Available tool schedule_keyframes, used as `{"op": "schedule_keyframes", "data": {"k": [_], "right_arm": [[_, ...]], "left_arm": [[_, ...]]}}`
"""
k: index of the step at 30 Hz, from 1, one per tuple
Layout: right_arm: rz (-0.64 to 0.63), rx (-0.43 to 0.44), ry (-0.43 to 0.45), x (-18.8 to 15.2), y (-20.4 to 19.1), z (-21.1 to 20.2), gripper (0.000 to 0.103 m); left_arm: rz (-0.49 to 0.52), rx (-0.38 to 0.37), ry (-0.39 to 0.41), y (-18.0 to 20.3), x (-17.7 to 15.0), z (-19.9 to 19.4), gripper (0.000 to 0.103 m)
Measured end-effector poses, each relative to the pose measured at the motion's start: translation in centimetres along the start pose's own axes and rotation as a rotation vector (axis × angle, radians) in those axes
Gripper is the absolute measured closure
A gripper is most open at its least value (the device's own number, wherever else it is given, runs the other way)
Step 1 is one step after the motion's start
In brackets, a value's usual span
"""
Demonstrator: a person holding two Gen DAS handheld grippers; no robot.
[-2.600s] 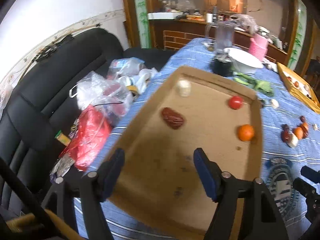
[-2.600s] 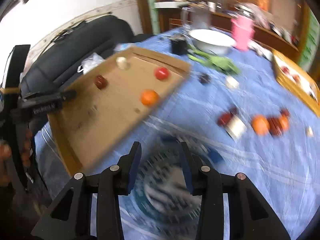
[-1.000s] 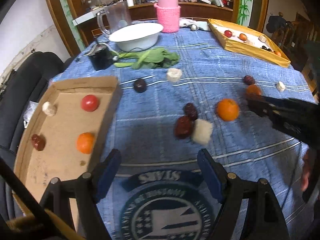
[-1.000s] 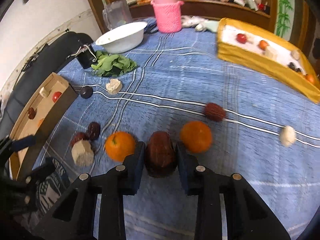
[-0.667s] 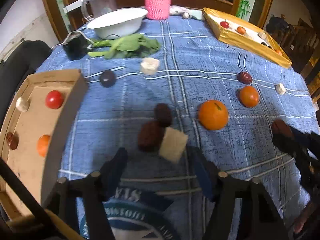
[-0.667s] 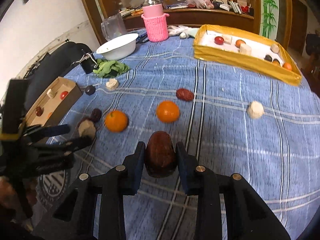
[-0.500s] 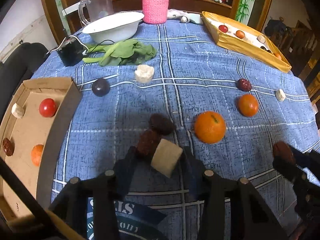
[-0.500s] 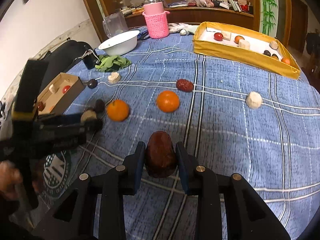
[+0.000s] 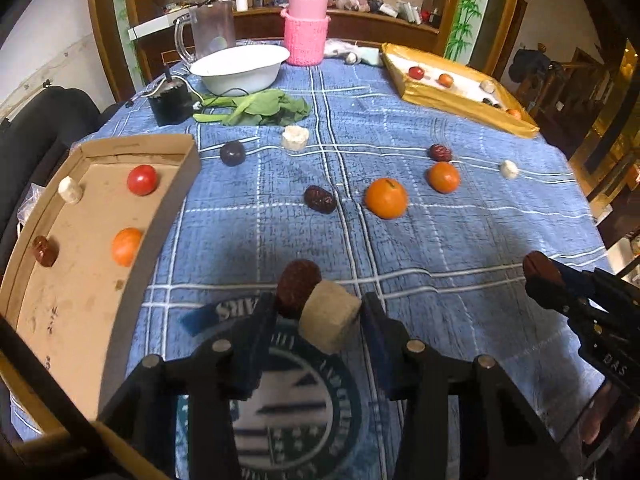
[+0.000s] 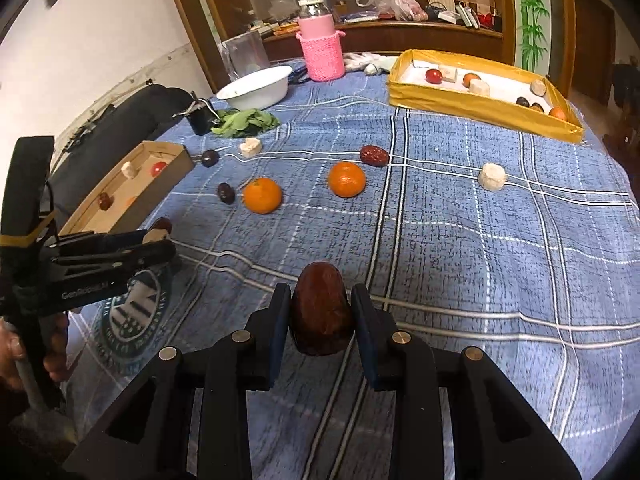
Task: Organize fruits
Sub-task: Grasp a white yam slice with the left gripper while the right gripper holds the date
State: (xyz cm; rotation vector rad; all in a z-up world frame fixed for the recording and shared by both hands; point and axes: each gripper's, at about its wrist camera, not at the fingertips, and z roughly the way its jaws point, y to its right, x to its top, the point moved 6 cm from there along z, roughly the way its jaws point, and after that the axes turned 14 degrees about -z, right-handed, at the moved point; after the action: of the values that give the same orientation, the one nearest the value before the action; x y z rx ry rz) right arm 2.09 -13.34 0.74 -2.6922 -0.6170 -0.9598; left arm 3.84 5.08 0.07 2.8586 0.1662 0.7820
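My left gripper (image 9: 318, 314) is shut on a beige chunk (image 9: 329, 316) and a dark red date (image 9: 297, 287) together, lifted above the blue cloth; it shows in the right wrist view (image 10: 160, 236). My right gripper (image 10: 320, 312) is shut on a large red date (image 10: 320, 314); it shows in the left wrist view (image 9: 538, 270). Two oranges (image 9: 385, 197) (image 9: 443, 177), dates (image 9: 319, 199) (image 9: 440, 152), a dark plum (image 9: 232, 153) and beige chunks (image 9: 295, 136) (image 9: 509, 169) lie on the cloth. A cardboard box (image 9: 168, 216) at left holds several fruits.
A yellow tray (image 10: 472, 110) with several fruits stands at the far right. A white bowl (image 9: 240, 66), pink-sleeved jar (image 9: 307, 36), clear pitcher (image 9: 210, 32), black cup (image 9: 170, 100) and green leaves (image 9: 260, 108) sit at the back. A black sofa (image 10: 132, 120) lies beyond the left table edge.
My left gripper swung from the cardboard box to the cloth, closed on the beige chunk and date, and lifted them. My right gripper closed on the large date and pulled it up and back.
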Motion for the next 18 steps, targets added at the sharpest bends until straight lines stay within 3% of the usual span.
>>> {"op": "schedule_keyframes", "data": {"k": [11,18], "right_arm": [[-0.010,-0.068,-0.017,-0.2,-4.7,-1.4,0.073],[0.025,-0.073,-0.083,-1.5,-6.5,1.0,0.073]], "left_arm": [[0.007,-0.099,0.007,-4.1,0.3,-3.1,0.056],[0.167,-0.056,-0.090,-2.8,-1.8,1.3,0.056]]}}
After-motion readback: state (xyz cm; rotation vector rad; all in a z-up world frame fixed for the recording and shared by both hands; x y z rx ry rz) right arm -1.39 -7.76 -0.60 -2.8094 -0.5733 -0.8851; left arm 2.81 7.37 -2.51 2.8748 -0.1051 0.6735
